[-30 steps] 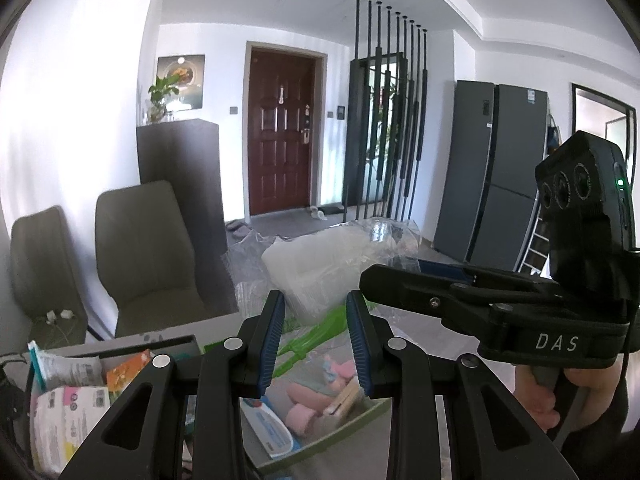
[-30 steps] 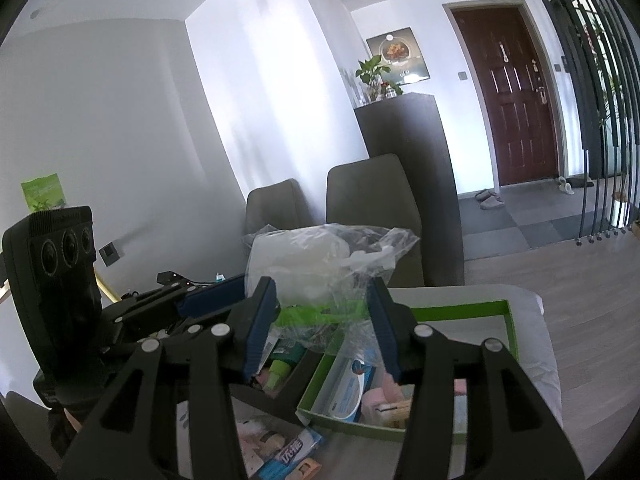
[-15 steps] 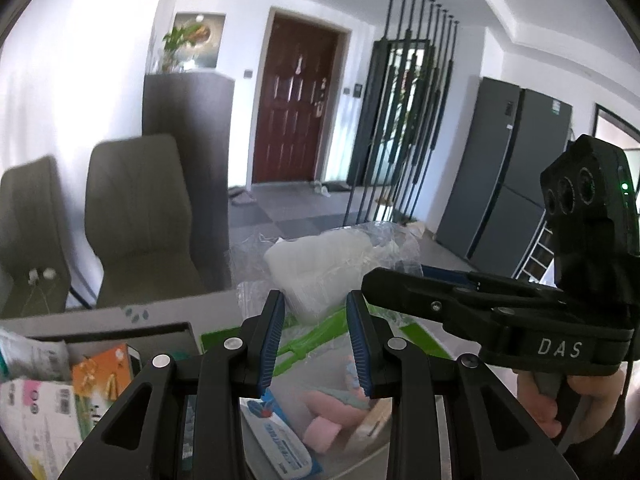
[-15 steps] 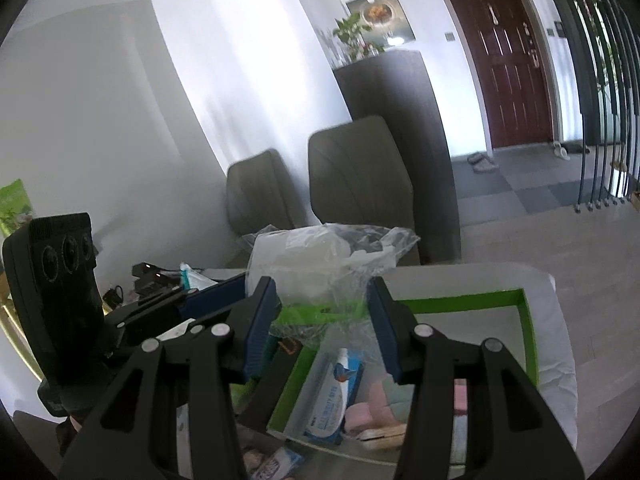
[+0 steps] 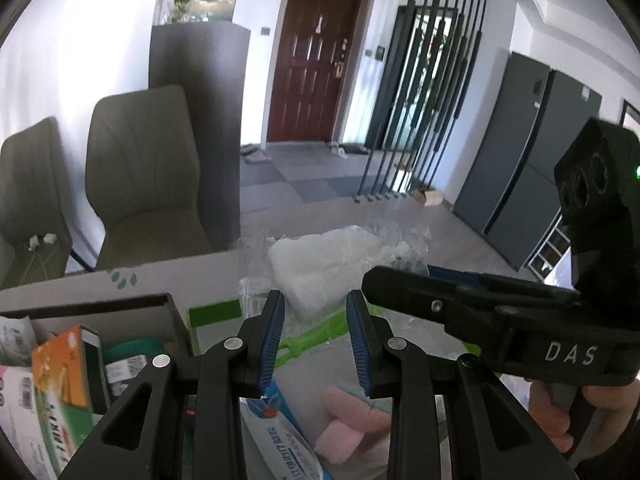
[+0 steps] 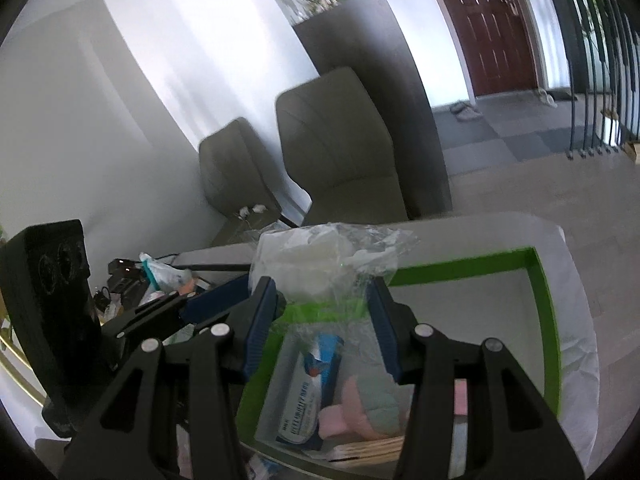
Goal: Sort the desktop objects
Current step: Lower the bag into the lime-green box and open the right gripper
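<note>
From the left wrist: one left gripper (image 5: 315,328), its jaws as near together as they go with a gap left between the blue pads; whether they pinch anything cannot be told. One clear plastic bag (image 5: 328,260) with white contents hangs just past the tips, over one green-rimmed box (image 5: 212,312). In the box lie one toothpaste tube (image 5: 280,444) and one pink soft thing (image 5: 348,428), both partly hidden behind the jaws. One dark box (image 5: 100,308) to the left holds one orange carton (image 5: 60,364) and other packets, cut off by the edge. One right gripper (image 5: 400,284) crosses from the right; its tips are hidden behind the bag. Two chairs (image 5: 140,168) stand beyond the surface (image 5: 172,276).

From the right wrist: the right gripper (image 6: 322,312) has its jaws partly spread, the bag (image 6: 320,260) between their tips; whether the pads press it is unclear. The green-rimmed box (image 6: 536,280) holds the one tube (image 6: 308,392), one pink and green soft thing (image 6: 364,404) and a flat wooden-looking piece, half hidden. The left gripper (image 6: 216,300) reaches in from the left. Small things behind it are too blurred to name.
</note>
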Available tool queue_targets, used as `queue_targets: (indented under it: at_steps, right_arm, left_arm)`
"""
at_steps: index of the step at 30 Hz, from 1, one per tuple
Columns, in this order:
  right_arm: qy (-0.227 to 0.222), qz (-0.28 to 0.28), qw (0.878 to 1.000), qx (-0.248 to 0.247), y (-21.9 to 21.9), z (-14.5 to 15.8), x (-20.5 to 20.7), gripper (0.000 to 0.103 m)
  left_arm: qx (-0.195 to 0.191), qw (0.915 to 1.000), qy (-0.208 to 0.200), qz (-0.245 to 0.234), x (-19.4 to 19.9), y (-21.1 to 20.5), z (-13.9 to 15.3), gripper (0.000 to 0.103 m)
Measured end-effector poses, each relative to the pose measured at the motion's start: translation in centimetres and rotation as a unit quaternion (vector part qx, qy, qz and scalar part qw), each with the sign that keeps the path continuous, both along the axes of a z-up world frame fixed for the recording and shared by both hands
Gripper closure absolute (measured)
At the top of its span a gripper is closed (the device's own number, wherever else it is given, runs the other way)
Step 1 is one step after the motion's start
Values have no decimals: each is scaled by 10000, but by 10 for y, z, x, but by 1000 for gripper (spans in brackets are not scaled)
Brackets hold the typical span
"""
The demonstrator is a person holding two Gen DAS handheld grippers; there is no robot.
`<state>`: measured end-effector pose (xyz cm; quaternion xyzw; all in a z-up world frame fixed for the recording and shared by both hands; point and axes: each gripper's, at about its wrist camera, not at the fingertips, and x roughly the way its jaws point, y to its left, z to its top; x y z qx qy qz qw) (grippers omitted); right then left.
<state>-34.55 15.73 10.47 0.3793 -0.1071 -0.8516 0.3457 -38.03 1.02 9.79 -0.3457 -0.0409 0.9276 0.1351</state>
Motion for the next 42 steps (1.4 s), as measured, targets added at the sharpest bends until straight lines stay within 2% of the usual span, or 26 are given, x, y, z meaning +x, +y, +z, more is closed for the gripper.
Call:
queue_targets:
  at_steps: [7, 12, 16, 20, 23, 25, 38, 42]
  right_arm:
    - [-240, -137, 9996, 92, 2, -11, -10, 51]
    - [-538, -69, 9984, 125, 0, -26, -18, 51]
    - [-644, -160, 9975, 238, 2, -34, -22, 47]
    - [-706, -362, 9965, 266, 12, -37, -25, 36]
    - [-694, -446, 9964, 199, 20, -35, -27, 35]
    - [-671, -478, 9965, 161, 22, -33, -27, 35]
    - [-526, -530, 9972, 37, 33, -21, -22, 31]
    - [-416, -537, 9977, -46, 38, -12, -18, 28]
  left_arm:
    - [-292, 9991, -303, -6, -7, 19, -18, 72]
    - [-696, 9955, -629, 102, -12, 32, -29, 72]
    - [-634, 9950, -732, 250, -12, 30, -26, 72]
    - [-567, 9952, -705, 383, -12, 20, -21, 72]
    - [-503, 9957, -668, 388, -11, 18, -16, 61]
    - [-450, 9964, -607, 394, -10, 17, -12, 58]
    - [-191, 9987, -145, 450, 4, -3, 17, 56]
    - [-119, 9988, 5, 484, 9, -9, 23, 46]
